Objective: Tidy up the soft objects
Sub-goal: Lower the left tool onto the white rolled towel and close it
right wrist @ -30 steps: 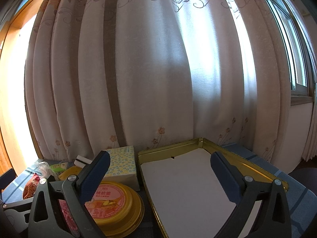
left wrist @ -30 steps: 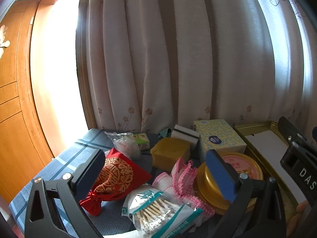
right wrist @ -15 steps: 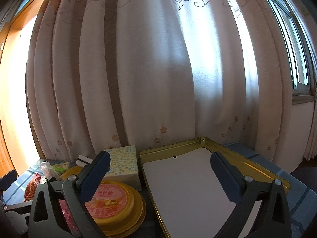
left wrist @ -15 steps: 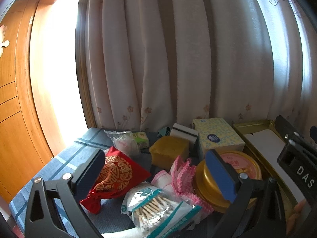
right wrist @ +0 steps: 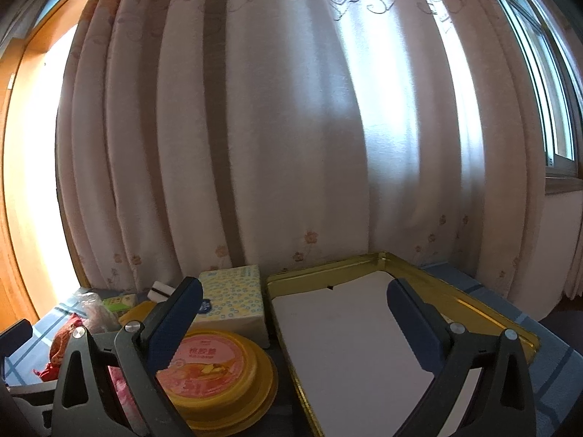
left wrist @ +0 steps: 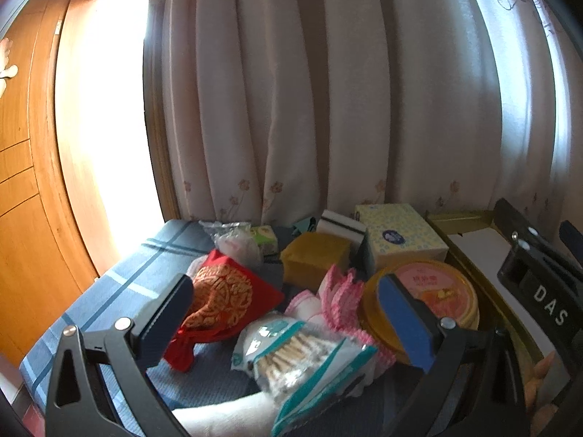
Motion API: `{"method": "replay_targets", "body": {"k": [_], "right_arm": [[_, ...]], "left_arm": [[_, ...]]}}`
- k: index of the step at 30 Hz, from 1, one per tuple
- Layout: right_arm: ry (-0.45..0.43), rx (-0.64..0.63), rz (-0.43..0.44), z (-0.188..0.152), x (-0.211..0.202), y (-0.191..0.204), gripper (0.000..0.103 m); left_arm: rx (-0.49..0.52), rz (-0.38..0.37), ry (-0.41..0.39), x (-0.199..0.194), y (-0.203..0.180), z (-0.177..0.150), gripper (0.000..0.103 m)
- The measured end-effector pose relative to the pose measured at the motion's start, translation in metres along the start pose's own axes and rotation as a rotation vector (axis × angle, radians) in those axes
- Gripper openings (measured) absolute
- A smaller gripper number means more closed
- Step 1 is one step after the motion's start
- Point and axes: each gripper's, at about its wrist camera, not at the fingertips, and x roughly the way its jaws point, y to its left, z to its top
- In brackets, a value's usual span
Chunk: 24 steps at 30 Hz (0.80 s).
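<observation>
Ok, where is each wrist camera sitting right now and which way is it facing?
Left wrist: on the left gripper, above the blue cloth, facing the curtain over the red pouch and cotton swab pack; both fingers open, right gripper at the edge.
Right wrist: on the right gripper, facing the curtain over the gold tray; fingers open.
Shared: tissue box, yellow tub.

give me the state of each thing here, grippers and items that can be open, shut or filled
left gripper: open, holding nothing
right gripper: open, holding nothing
gold metal tray: only a white liner inside
round yellow tub with pink lid: lid on
red drawstring pouch: cinched shut
clear cotton swab packet: lying flat
</observation>
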Motion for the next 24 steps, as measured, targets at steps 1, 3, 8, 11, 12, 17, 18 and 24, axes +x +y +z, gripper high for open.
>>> {"method": "replay_targets", "body": {"k": [1,3,8,11,12,17,18,24], "right_arm": [[0.0,-0.005,0.004,0.0,0.0,0.001,0.102],[-0.002,-0.014,0.013,-0.001,-0.001,0.004,0.102],[0.015,-0.008,0.039,-0.003,0.0,0.005,0.102],[0.026,-0.005,0.053,-0.003,0.001,0.006,0.101],[0.027,-0.005,0.057,-0.003,0.001,0.006,0.101],[0.019,-0.018,0.082,-0.004,-0.003,0.009,0.101],[0.019,-0.023,0.088,-0.004,-0.003,0.011,0.101],[0.016,-0.034,0.105,-0.004,-0.005,0.014,0.101]], "left_arm": [[-0.001,-0.001,0.007,-0.001,0.002,-0.001,0.102],[0.005,-0.007,0.03,-0.003,0.007,-0.003,0.102],[0.005,-0.022,0.082,-0.01,0.024,-0.012,0.102],[0.015,-0.032,0.097,-0.017,0.039,-0.02,0.102],[0.018,-0.035,0.098,-0.019,0.044,-0.023,0.102],[-0.015,-0.04,0.151,-0.027,0.073,-0.034,0.102],[-0.03,-0.05,0.163,-0.027,0.077,-0.035,0.101],[-0.011,-0.147,0.183,-0.032,0.076,-0.039,0.093]]}}
